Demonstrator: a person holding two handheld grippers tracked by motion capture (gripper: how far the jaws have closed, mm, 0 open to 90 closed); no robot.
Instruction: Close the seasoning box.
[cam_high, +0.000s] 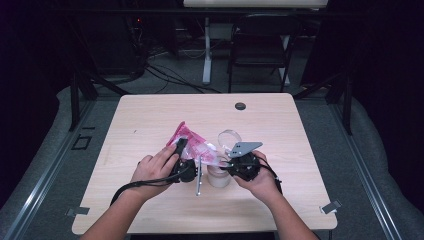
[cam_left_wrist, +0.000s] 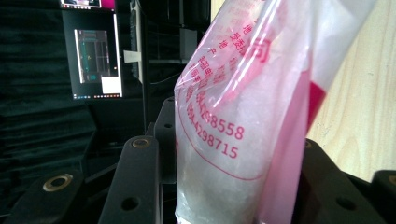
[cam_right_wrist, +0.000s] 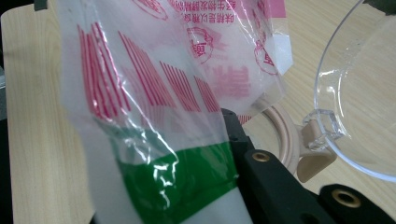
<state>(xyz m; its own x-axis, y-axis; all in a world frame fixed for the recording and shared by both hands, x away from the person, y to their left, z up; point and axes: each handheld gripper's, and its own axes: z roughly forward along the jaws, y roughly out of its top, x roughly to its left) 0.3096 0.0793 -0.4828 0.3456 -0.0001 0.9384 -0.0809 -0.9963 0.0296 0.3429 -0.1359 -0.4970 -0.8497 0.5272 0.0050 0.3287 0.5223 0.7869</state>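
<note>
Pink-printed clear bag (cam_high: 196, 145), perhaps white powder inside, green band

Dark room (grey floor), black chair (cam_high: 260, 42) behind wooden table (cam_high: 150, 115).

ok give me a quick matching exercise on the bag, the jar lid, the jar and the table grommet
Things:
1. plastic bag
2. hinged lid
3. jar
4. grommet

Descriptions:
A. clear, swung open
B. pink print, held by both grippers
C. dark disc near the table's far edge
D. beige, standing between the hands

Pairs: 1-B, 2-A, 3-D, 4-C
</note>
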